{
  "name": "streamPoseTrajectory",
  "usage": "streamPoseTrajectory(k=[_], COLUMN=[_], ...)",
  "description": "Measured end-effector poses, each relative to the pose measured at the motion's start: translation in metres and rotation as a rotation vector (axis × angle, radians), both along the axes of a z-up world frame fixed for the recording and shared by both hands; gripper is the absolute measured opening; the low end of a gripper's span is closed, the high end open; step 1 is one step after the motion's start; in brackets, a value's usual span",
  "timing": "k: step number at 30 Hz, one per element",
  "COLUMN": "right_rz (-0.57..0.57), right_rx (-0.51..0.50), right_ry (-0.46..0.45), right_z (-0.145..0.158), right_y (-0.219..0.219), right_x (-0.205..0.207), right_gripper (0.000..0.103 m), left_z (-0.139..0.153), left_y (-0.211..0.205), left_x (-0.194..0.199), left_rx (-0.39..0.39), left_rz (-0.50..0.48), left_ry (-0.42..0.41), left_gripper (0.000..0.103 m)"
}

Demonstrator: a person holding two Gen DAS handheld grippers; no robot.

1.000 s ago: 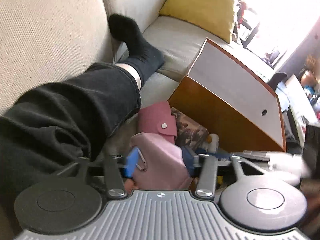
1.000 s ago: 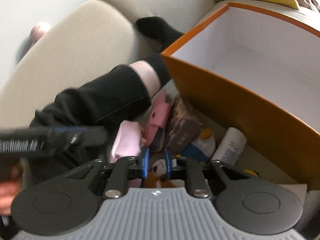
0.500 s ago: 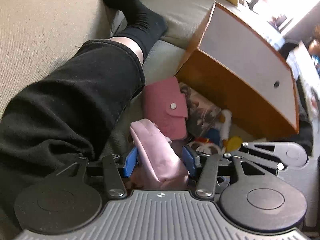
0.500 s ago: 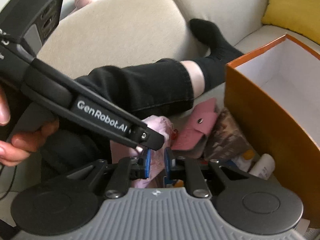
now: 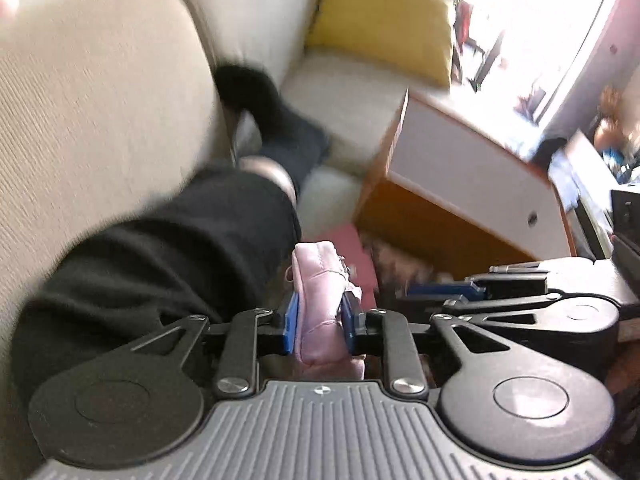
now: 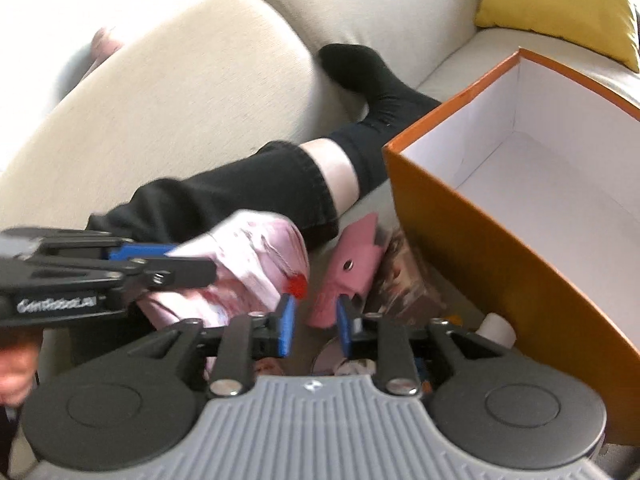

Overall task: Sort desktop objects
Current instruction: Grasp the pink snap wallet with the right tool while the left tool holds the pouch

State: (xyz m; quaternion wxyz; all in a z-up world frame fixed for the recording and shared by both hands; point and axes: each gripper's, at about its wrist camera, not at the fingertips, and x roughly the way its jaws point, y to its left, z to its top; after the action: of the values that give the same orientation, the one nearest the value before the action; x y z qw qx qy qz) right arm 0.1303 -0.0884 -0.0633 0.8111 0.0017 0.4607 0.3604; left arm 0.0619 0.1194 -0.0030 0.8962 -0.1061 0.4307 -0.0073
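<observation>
The pale pink pouch (image 5: 320, 300) sits clamped between the blue pads (image 5: 291, 322) of my left claw (image 5: 319, 326), standing up out of the jaws with its stitched top edge pointing away from me. From my right camera the same pouch (image 6: 256, 256) shows as a soft bundle lifted clear of the seat, with a small red bead (image 6: 297, 285) hanging at its near corner and my left claw (image 6: 168, 260) reaching in from the left edge, gripping it.

My right claw (image 6: 314, 330) holds nothing: its blue pads (image 6: 286, 330) stand a narrow gap apart, with the pouch just to the upper left of them, its red bead nearly at the left pad's tip. Straight ahead through that gap lies a darker pink wallet (image 6: 352, 268) with a metal snap, flat on the cushion. A brown printed packet (image 6: 404, 280) lies just beside the wallet on its right, and a white bottle (image 6: 498, 328) rests near the foot of the orange box (image 6: 480, 248).

The box is open, white inside, and stands to my right. My leg in black trousers (image 6: 240, 200) and a black sock (image 6: 372, 80) stretches along the beige sofa (image 6: 180, 92) behind the pouch, and a yellow pillow (image 5: 384, 28) leans at the sofa's far corner. The left view is blurred, so the small things under the pouch are hard to make out there.
</observation>
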Motion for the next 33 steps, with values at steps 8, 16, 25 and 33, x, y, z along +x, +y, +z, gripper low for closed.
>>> streamPoseTrajectory(k=[8,16,25,33], right_rz=[-0.064,-0.103,-0.095,-0.122], right_rx=[-0.105,-0.095,-0.014,-0.011], right_ry=[0.028,0.156,0.196,0.189], right_z=[-0.014,-0.038,-0.026,-0.028], right_y=[0.024,0.034,0.034,0.040], right_x=[0.023,0.044,0.047,0.051], right_gripper=[0.039,0.041,0.034,0.038], left_z=[-0.020,-0.044,-0.046,-0.048], left_y=[-0.008,-0.018,-0.007,-0.006], left_x=[0.007,0.015,0.013,0.013], left_rx=[0.079,0.089,0.021,0.008], left_rz=[0.074,0.093,0.104,0.112], left_ry=[-0.073,-0.008,0.008,0.016], left_gripper=[0.025,0.027,0.030,0.030])
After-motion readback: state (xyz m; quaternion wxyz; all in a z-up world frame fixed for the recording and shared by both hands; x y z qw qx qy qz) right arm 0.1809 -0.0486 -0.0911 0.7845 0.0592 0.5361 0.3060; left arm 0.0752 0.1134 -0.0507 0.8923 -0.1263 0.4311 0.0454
